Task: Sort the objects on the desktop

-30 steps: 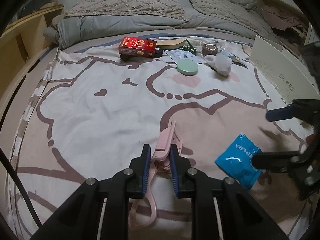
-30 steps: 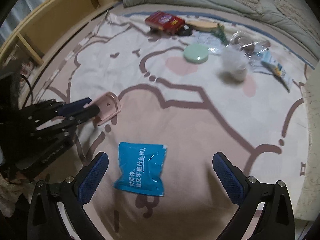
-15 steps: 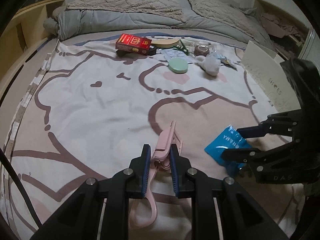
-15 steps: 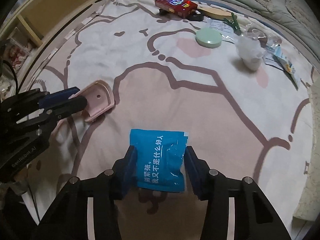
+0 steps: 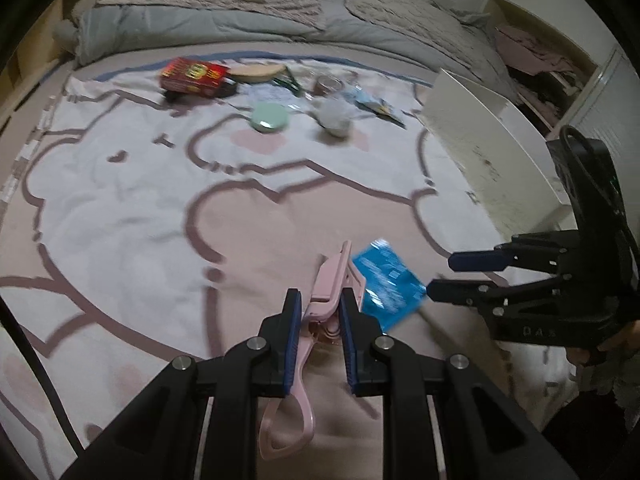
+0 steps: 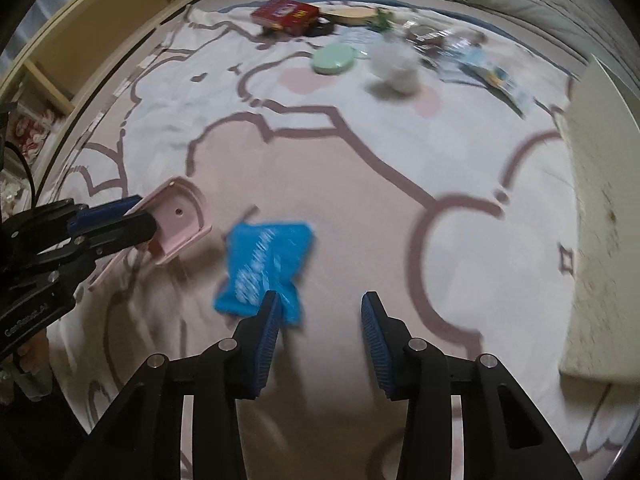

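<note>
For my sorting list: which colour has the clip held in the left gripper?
Pale pink clip; clearest in the left wrist view.

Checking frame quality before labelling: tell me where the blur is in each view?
Left wrist view: far clutter and blue packet smeared, left gripper and pink clip sharp. Right wrist view: packet and blanket streaked, right gripper crisp.

Both grippers point(image 5: 316, 336) point(image 6: 318, 332): black linkage arms, silver screws, ribbed blue pads point(image 6: 267, 344), white lettering, black cable point(image 5: 592, 168) on one.
</note>
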Motion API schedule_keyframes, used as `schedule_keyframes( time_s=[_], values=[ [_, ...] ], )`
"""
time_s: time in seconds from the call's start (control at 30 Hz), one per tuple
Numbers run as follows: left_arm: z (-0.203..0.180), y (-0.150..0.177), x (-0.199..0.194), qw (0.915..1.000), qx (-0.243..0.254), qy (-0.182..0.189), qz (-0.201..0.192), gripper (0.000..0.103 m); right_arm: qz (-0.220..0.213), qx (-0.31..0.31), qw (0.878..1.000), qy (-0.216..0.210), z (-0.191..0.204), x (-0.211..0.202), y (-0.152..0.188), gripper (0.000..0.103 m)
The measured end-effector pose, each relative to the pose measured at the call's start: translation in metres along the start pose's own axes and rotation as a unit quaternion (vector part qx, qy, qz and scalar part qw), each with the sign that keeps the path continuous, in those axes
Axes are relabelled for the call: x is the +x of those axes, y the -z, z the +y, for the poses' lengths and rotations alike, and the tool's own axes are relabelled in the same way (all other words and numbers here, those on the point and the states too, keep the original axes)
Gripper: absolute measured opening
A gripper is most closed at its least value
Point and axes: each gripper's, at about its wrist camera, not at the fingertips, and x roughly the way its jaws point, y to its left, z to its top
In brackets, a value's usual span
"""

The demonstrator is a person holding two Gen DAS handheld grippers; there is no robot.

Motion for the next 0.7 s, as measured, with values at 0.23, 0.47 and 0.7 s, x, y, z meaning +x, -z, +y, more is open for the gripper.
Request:
schedule_keyframes(
  time_s=[0.23, 0.47, 0.7],
  values=[
    [-0.022, 0.016, 0.004, 0.9992, 0.030, -0.010, 0.026, 0.019, 0.012, 0.014, 1.000, 0.003, -0.024, -0.008, 0.021, 0.042],
    [-0.005, 0.026, -0.004, 0.9977, 0.029, -0.039, 0.046, 0.019, -0.001, 0.017, 1.000, -0.010, -0.024, -0.017, 0.016, 0.042],
    [-0.007, 0.037, -0.012, 0.9972, 0.019, -0.050, 0.053, 0.019, -0.030, -0.003, 0.999, -0.033, -0.003, -0.019, -0.011, 0.042]
  ],
)
